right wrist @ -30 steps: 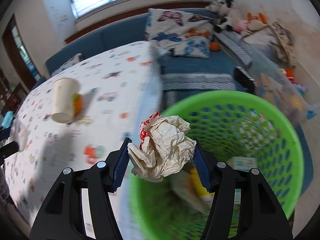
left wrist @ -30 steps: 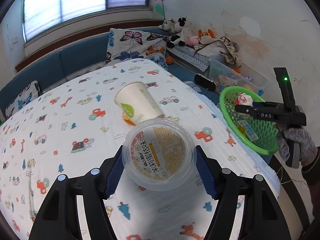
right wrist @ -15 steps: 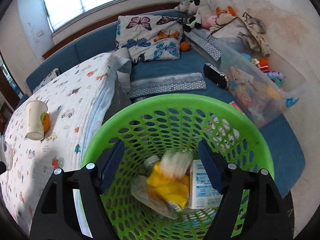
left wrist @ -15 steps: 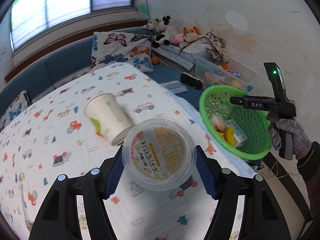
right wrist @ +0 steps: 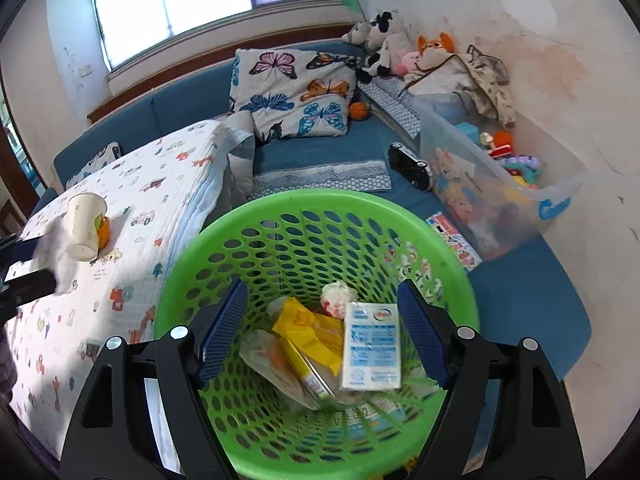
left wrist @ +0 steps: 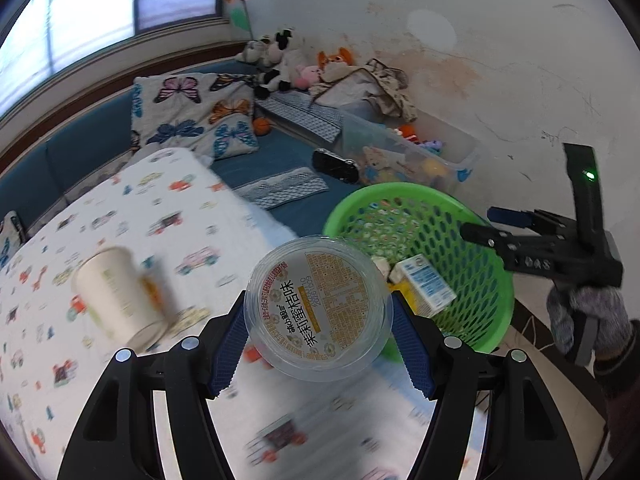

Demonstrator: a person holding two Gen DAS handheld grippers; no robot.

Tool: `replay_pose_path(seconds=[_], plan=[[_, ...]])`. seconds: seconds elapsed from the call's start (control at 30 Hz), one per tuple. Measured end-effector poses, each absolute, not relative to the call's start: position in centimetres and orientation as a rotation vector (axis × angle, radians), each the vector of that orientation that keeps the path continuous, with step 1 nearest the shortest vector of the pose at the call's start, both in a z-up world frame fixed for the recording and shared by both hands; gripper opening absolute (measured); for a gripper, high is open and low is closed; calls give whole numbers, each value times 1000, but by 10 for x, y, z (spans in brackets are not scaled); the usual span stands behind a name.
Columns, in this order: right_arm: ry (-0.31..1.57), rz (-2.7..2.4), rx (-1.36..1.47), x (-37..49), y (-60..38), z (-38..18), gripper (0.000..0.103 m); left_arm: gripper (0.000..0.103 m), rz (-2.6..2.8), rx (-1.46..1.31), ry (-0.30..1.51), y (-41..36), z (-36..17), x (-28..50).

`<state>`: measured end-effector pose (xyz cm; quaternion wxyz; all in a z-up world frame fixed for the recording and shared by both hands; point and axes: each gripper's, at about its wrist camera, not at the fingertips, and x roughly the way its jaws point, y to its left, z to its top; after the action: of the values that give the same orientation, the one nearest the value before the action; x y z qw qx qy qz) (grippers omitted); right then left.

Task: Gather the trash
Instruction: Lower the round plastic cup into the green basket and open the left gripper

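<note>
My left gripper [left wrist: 320,344] is shut on a clear plastic jelly cup [left wrist: 318,306] with a printed lid, held above the table edge next to the green basket [left wrist: 472,216]. My right gripper [right wrist: 320,336] is open and empty over the green basket [right wrist: 280,204]. In the basket lie a crumpled paper ball [right wrist: 338,298], a white and blue carton [right wrist: 370,346] and yellow wrappers [right wrist: 308,330]. A white paper cup [right wrist: 84,226] lies on its side on the table beside an orange piece [right wrist: 104,232]; the cup also shows in the left wrist view [left wrist: 118,296].
The table carries a white cloth with a vehicle print [right wrist: 152,184]. Behind it runs a blue sofa with butterfly cushions [right wrist: 292,92], plush toys [right wrist: 384,44] and a clear toy bin [right wrist: 500,184]. A black object [right wrist: 410,166] lies on the sofa seat.
My right gripper opened and the crumpled paper ball fell into the basket. My left gripper carried the jelly cup rightwards toward the basket.
</note>
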<state>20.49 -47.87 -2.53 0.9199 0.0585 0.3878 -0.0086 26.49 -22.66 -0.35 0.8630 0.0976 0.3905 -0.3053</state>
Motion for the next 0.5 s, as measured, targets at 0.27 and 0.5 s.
replay_pose_path(seconds=[0.27, 0.5], plan=[[767, -31, 161, 179, -494, -18, 78, 66, -688, 192, 862, -281, -17, 279], [763, -31, 182, 166, -503, -21, 78, 66, -722, 182, 908, -315, -31, 284]])
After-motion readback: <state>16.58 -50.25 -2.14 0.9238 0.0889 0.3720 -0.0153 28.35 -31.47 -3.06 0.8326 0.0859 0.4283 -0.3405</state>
